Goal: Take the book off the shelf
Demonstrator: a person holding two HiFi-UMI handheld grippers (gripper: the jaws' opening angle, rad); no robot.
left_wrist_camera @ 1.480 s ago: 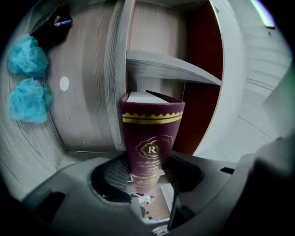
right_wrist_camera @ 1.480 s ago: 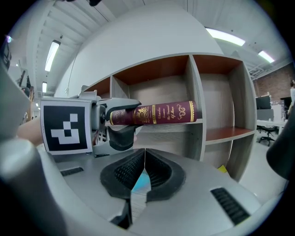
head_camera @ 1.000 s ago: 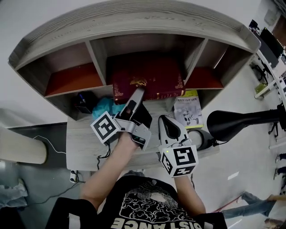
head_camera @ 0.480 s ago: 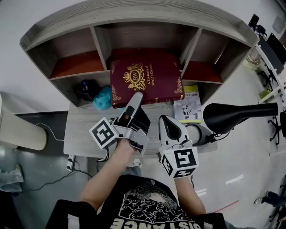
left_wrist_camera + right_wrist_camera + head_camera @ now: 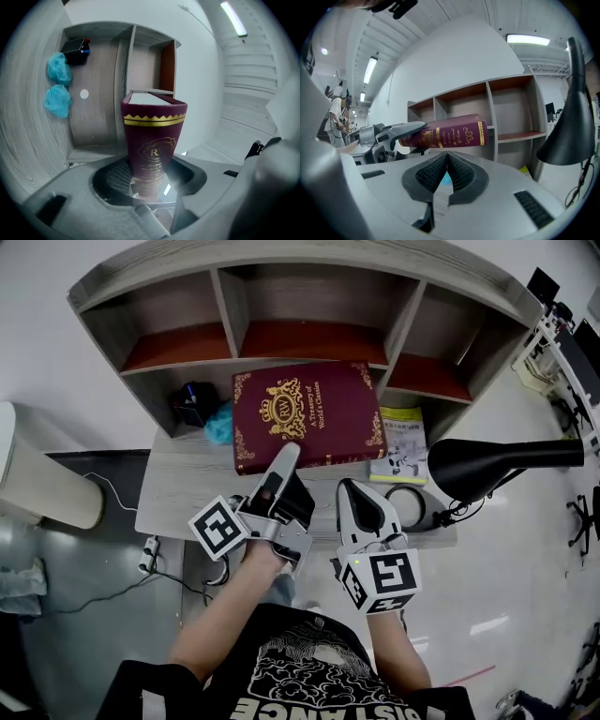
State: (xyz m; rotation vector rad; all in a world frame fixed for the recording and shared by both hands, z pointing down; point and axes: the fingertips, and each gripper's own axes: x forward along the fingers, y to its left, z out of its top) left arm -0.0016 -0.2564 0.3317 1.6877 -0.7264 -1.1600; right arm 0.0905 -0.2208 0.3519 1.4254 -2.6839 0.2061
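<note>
A thick maroon book with gold print hangs flat over the desk, in front of the grey shelf. My left gripper is shut on the book's near edge. In the left gripper view the book stands up from between the jaws, with the shelf's middle compartment behind it holding nothing. My right gripper hovers to the right of the left one, shut and holding nothing. In the right gripper view the book's spine shows above the closed jaws, held by the left gripper.
A black lamp shade reaches in from the right over the desk's corner. A yellow-and-white booklet lies right of the book. A teal cloth and a black box sit under the shelf's left part. A cable coil lies near the right gripper.
The book has come out of the shelf's middle compartment toward me, carried by the left gripper, and now hangs clear of the shelf. The right gripper stayed beside it, shut.
</note>
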